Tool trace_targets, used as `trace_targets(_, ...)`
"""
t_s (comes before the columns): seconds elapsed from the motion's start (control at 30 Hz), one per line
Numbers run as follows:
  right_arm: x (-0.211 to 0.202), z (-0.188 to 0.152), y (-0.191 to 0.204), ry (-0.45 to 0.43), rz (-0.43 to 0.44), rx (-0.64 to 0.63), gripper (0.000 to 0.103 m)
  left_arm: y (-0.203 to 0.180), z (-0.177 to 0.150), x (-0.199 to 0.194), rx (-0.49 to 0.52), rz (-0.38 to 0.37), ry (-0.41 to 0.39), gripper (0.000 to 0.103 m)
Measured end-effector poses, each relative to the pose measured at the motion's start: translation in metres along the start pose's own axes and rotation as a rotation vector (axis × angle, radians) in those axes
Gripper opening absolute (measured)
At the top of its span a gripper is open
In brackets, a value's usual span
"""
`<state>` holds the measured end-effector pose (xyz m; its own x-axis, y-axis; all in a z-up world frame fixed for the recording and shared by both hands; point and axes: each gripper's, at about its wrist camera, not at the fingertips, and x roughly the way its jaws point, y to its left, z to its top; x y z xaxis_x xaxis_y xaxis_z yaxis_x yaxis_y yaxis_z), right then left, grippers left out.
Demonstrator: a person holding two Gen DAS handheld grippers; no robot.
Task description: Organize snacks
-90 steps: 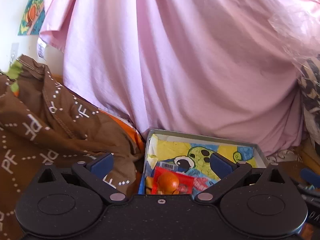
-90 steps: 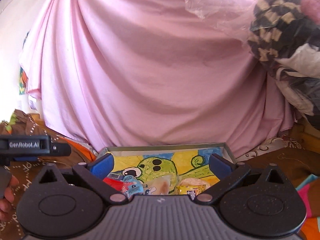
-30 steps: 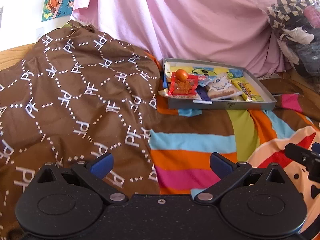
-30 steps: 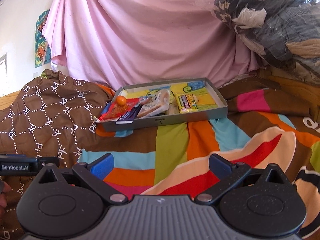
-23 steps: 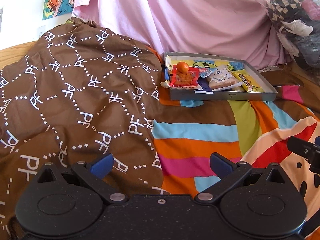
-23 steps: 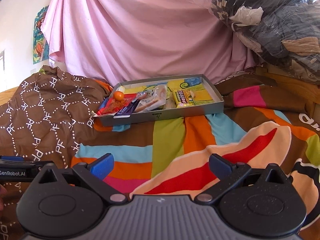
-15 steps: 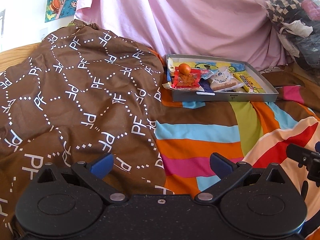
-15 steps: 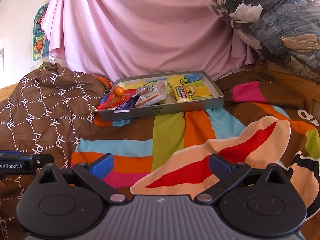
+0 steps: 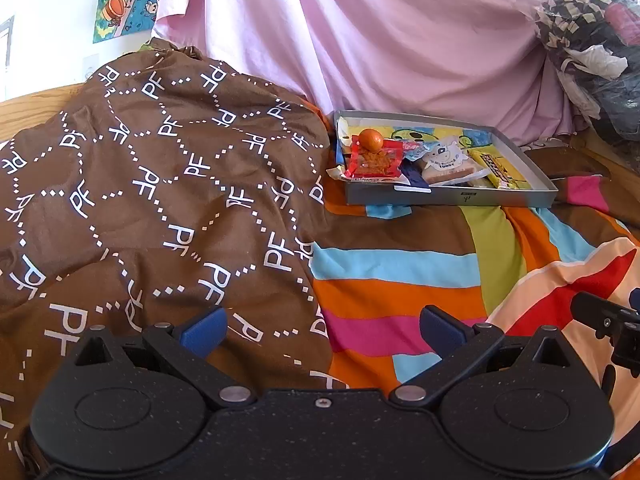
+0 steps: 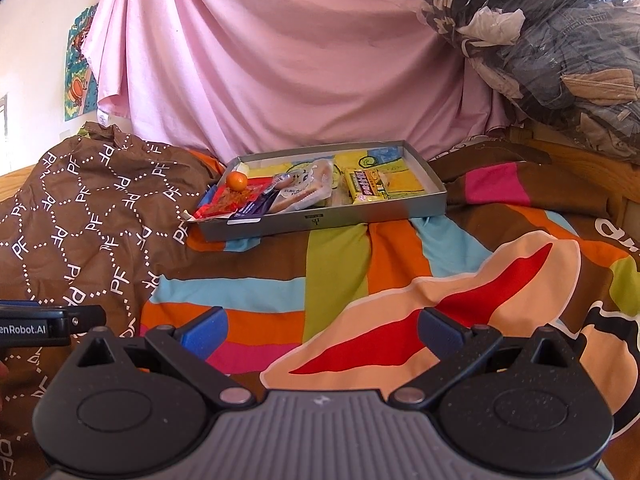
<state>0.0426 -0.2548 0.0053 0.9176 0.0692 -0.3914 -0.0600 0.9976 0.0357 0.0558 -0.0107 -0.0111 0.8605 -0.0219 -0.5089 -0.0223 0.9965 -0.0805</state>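
Snacks sit in the grey tray (image 10: 320, 216) on the bed, well ahead of both claws, long side across; left claw (image 9: 322, 330) and right claw (image 10: 320, 328) gape wide, empty, about equally far.

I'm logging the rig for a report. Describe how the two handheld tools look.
Left tool: speckled black body, two round housings, black linkage arms with silver pivot pins, blue pads on the fingers. Right tool: same black arms and blue pads, but a ribbed grey centre plate. White "enRobot.AI" lettering shows on the left one's side in the right view.
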Motion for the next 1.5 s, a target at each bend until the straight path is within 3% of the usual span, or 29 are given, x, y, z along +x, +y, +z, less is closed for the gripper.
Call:
trace_targets(0.7, -0.003, -0.001, 0.0, -0.006, 0.003, 0.011, 0.103, -0.001, -0.001, 0.0, 0.004, 0.002, -0.001, 0.102)
trace_targets(0.83, -0.003, -0.001, 0.001, -0.006, 0.0, 0.008, 0.103, -0.004, 0.003, -0.002, 0.001, 0.041, 0.018, 0.102)
trace_targets(0.93, -0.003, -0.002, 0.002, -0.008, 0.0, 0.001, 0.103, -0.009, 0.005, -0.006, 0.033, 0.061, -0.01, 0.101)
trace_targets(1.07, -0.003, -0.003, 0.003, -0.008, 0.002, -0.006, 0.103, -0.013, 0.005, -0.011, 0.052, 0.032, -0.034, 0.101)
trace_targets(1.5, -0.005, -0.004, 0.005, -0.024, 0.007, -0.028, 0.103, -0.014, 0.005, -0.011, 0.063, 0.048, -0.042, 0.101)
